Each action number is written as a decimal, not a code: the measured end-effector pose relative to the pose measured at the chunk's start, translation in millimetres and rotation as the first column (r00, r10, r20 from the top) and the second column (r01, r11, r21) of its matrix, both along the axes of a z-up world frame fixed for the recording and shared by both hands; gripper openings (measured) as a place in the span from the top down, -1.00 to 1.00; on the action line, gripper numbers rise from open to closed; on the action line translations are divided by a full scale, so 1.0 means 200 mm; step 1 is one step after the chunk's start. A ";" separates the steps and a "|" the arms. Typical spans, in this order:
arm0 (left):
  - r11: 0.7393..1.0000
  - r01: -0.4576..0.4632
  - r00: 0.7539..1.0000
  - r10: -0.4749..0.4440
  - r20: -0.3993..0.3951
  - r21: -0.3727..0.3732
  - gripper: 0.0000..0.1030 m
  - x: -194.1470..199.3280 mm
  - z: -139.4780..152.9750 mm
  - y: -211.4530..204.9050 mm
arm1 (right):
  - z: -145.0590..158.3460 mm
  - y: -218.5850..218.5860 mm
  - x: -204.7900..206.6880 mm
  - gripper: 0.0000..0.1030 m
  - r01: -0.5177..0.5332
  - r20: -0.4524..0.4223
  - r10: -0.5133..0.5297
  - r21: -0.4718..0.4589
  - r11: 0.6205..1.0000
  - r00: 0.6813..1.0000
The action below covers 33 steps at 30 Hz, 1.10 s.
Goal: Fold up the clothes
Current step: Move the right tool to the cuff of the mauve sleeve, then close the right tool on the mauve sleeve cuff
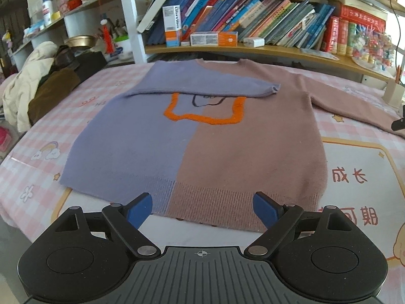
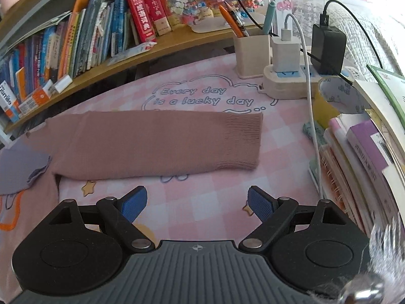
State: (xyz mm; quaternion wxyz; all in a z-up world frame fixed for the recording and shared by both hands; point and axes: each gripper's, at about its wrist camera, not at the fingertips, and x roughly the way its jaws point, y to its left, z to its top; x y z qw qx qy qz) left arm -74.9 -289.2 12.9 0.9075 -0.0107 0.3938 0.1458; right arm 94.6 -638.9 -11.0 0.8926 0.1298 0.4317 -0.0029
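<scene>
Both claws hang spread and empty: left claw point(image 1: 202, 209) at the sweater's point(image 1: 192, 136) hem, right claw point(image 2: 197, 204) just short of the pink sleeve point(image 2: 157, 143), stretched toward 3 o'clock on the table point(image 2: 202, 182). Purple sleeve point(image 1: 202, 86) lies folded across the chest. A shallow pinch on the pink sleeve risks dragging the body askew, and a wide swing could snag the cable point(image 2: 310, 101) at 1 o'clock.

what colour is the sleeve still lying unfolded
Dusty pink, with a ribbed cuff: the knitted sweater sleeve, clearest in the right wrist view.

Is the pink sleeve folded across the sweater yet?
No, the pink sleeve lies stretched flat on the pink cloth, with its cuff pointing away from the sweater.
</scene>
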 end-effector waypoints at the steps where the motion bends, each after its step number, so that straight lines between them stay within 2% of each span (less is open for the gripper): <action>1: 1.000 -0.001 1.000 0.001 -0.001 0.003 -0.73 0.00 0.00 0.00 | 0.00 -0.01 0.02 -0.67 0.002 -0.003 -0.002 0.004 1.000 1.000; 5: 1.000 -0.007 1.000 0.007 -0.005 0.014 -0.73 0.01 0.00 0.00 | -0.02 -0.04 0.09 -0.67 0.015 -0.015 -0.015 0.017 1.000 1.000; 13: 0.999 -0.031 0.999 0.032 -0.018 0.028 -0.73 0.01 0.00 0.01 | -0.04 -0.04 0.12 -0.63 0.019 0.017 -0.020 0.025 0.999 1.000; 18: 0.999 -0.037 0.999 0.037 -0.024 0.034 -0.73 0.01 0.01 0.01 | -0.05 -0.05 0.18 -0.51 0.019 0.067 -0.027 0.113 0.993 0.997; 24: 0.999 -0.037 0.999 0.038 -0.027 0.040 -0.73 0.01 0.01 0.01 | -0.07 -0.07 0.27 -0.33 0.059 0.081 -0.084 0.268 0.962 0.993; 26: 0.998 -0.034 0.999 0.035 -0.025 0.044 -0.73 0.01 0.02 0.01 | -0.07 -0.06 0.29 -0.23 0.069 0.073 -0.094 0.291 0.954 0.993; 29: 0.998 -0.043 0.999 0.044 -0.013 0.047 -0.73 0.01 0.03 0.02 | -0.08 -0.09 0.30 0.08 0.110 0.046 -0.130 0.302 0.947 0.990; 30: 0.998 -0.046 0.999 0.047 -0.009 0.048 -0.73 0.00 0.03 0.02 | -0.08 -0.11 0.30 0.28 0.128 0.033 -0.145 0.307 0.943 0.989; 31: 0.998 -0.050 0.999 0.050 -0.007 0.049 -0.73 0.00 0.03 0.02 | -0.09 -0.12 0.30 0.38 0.146 0.020 -0.160 0.311 0.939 0.987; 33: 0.998 -0.049 0.999 0.049 0.002 0.049 -0.73 0.00 0.04 0.03 | -0.10 -0.15 0.31 0.78 0.177 -0.005 -0.184 0.305 0.936 0.983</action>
